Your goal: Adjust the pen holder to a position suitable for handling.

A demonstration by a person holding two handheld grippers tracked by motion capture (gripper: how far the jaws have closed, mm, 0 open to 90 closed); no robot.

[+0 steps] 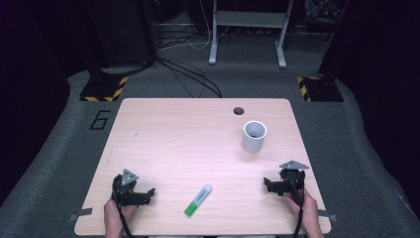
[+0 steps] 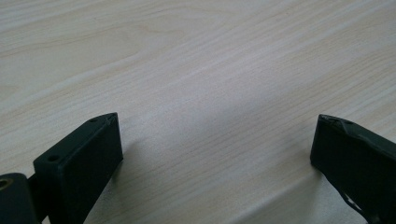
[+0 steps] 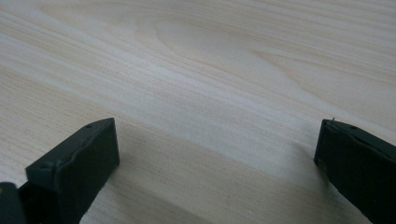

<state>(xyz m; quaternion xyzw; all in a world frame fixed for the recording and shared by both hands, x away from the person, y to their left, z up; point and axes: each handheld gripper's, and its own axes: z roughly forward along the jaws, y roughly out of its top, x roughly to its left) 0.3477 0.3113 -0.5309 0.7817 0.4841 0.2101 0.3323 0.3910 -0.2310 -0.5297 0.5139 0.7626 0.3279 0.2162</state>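
Left gripper (image 1: 148,194) spread wide, empty; right gripper (image 1: 268,184) likewise; marker (image 1: 198,200) between them.

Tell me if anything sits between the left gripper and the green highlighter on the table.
Nothing visible does. The left gripper rests near the table's front edge, jaws open, and bare wood separates it from the green highlighter lying to its right. The white cup stands farther back.

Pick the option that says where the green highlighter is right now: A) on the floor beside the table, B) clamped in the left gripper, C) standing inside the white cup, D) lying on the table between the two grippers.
D: the green highlighter lies flat on the table, between the left gripper and the right gripper, touched by neither and apart from the white cup.
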